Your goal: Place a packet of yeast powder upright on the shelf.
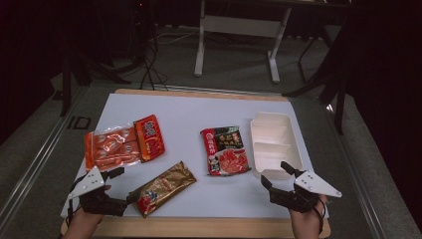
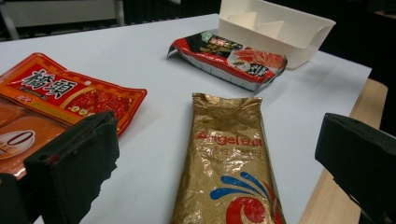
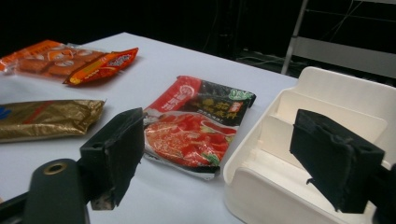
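While the white table (image 1: 189, 107) stands in a dim room, both grippers wait near its front edge, jaws wide and empty. Just ahead of the left gripper (image 1: 121, 186) lies the gold packet (image 2: 227, 158), likely light, crinkly and slippery; pinch its flat end seam.

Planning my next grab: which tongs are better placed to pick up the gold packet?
Left. The left tongs are open right beside the gold packet; the right tongs sit by the white tray.
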Action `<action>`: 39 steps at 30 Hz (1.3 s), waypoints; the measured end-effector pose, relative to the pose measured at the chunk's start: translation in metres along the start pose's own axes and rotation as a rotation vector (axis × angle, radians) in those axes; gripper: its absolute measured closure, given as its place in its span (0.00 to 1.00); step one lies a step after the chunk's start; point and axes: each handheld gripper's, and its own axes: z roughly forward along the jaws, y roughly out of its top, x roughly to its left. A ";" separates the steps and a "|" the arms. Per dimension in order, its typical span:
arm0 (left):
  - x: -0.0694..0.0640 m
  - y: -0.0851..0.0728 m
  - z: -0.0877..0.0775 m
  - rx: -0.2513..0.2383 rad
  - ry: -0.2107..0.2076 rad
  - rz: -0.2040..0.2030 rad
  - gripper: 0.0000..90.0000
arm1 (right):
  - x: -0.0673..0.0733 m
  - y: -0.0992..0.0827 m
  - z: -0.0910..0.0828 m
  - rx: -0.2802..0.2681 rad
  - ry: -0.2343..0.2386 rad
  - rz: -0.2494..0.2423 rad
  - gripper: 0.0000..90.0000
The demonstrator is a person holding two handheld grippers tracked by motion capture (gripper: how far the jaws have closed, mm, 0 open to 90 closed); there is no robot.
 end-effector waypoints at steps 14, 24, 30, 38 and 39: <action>-0.005 0.003 0.005 0.013 -0.035 0.045 0.00 | 0.008 -0.001 0.005 0.026 0.020 -0.080 0.13; -0.015 0.011 0.009 0.065 -0.119 0.009 0.00 | 0.015 0.004 0.000 0.013 0.044 -0.064 0.13; -0.020 0.020 0.009 0.074 -0.106 0.018 0.00 | 0.017 0.006 -0.001 0.001 0.080 -0.074 0.13; -0.018 0.039 0.012 0.095 -0.107 0.060 0.00 | 0.019 0.006 0.001 0.027 0.088 -0.077 0.13; -0.017 0.041 0.014 0.097 -0.104 0.064 0.00 | 0.019 0.006 0.001 0.027 0.088 -0.077 0.13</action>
